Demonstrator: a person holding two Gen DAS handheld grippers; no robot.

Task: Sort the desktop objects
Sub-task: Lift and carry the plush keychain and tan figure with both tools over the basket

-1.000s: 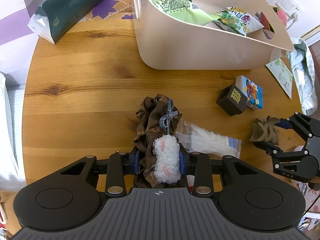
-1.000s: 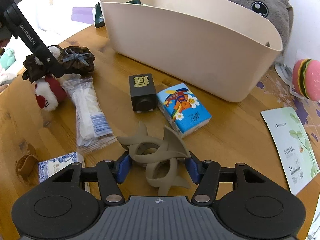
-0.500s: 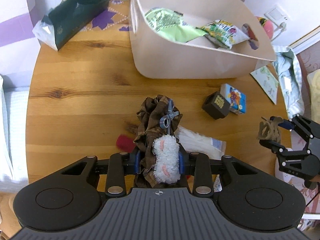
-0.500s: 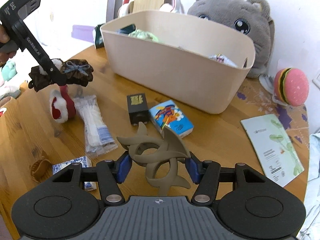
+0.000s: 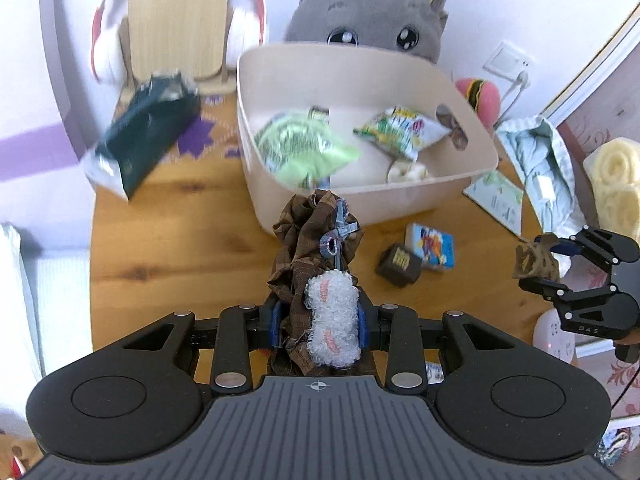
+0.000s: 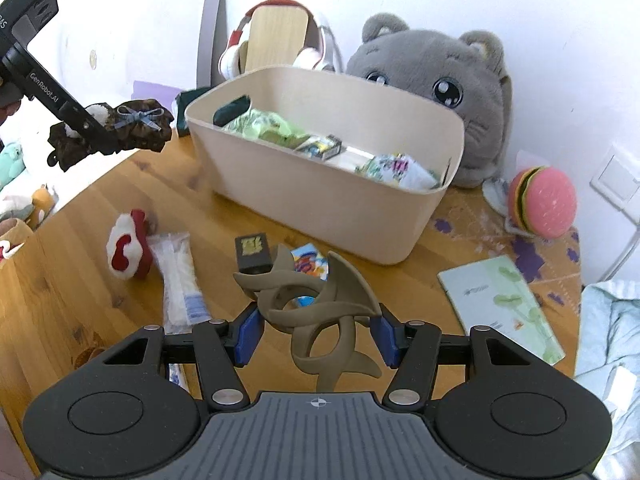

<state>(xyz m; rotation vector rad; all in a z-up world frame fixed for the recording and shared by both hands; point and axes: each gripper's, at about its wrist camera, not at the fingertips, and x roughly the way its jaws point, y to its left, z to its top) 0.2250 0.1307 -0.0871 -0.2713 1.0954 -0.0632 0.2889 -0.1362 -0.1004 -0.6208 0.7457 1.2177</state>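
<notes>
My left gripper (image 5: pixel 318 322) is shut on a brown scrunchie (image 5: pixel 312 236) with a white fluffy part and a blue bow, held high above the table, short of the beige bin (image 5: pixel 460 184). It also shows in the right wrist view (image 6: pixel 136 130). My right gripper (image 6: pixel 316 330) is shut on a taupe hair claw clip (image 6: pixel 316 304), lifted above the table in front of the bin (image 6: pixel 320 208). The bin holds snack packets (image 5: pixel 304 148).
On the wooden table (image 6: pixel 80 288) lie a black cube (image 6: pixel 252 252), a colourful tissue pack (image 6: pixel 310 266), a clear plastic packet (image 6: pixel 180 276), a red and white plush (image 6: pixel 128 250) and a booklet (image 6: pixel 504 304). A grey cat plush (image 6: pixel 452 92), burger toy (image 6: pixel 544 202) and headphones (image 6: pixel 276 44) stand behind the bin.
Both grippers have risen with their objects. The views now look down into the bin and show the wall behind. The red and white plush lies uncovered on the table.
</notes>
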